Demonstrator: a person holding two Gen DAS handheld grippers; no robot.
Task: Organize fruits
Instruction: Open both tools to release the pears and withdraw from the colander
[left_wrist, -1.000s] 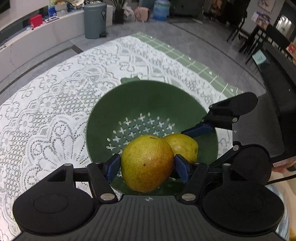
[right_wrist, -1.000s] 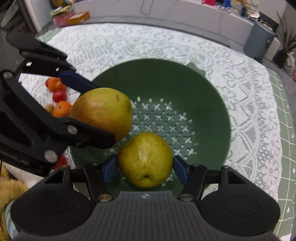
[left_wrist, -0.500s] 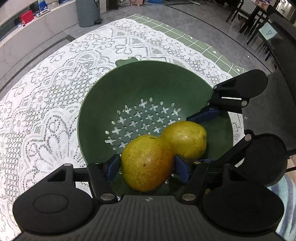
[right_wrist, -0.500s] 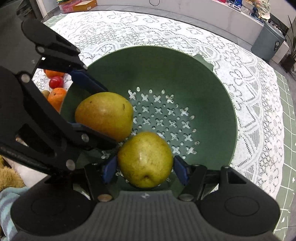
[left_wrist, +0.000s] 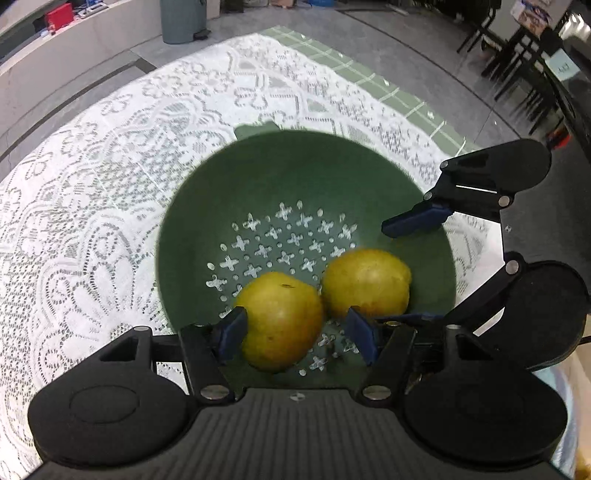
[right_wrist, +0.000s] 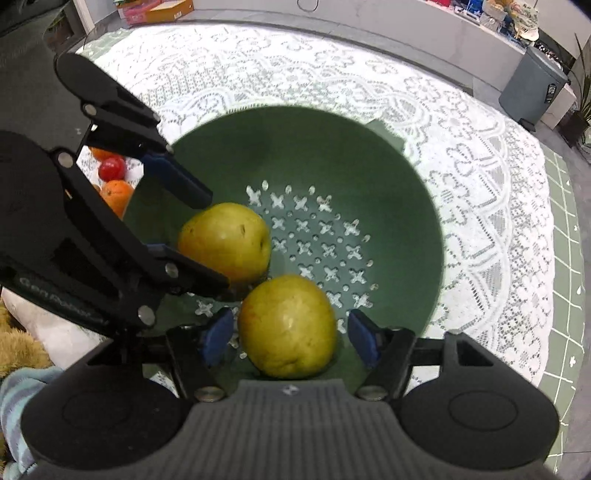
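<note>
Left wrist view: two pears (left_wrist: 281, 320) (left_wrist: 366, 283) side by side inside green colander (left_wrist: 295, 177).

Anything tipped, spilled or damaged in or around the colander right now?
Nothing stands out. Both pears sit side by side in the upright green colander, both grippers open; the lace cloth lies flat.

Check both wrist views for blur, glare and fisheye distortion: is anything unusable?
Left wrist view: the colander rim is smeared by motion blur at the far edge, pears sharp, lace cloth bowed by fisheye. Right wrist view: the same soft rim, soft highlight on the near pear, no harsh glare. Both are usable.
</note>
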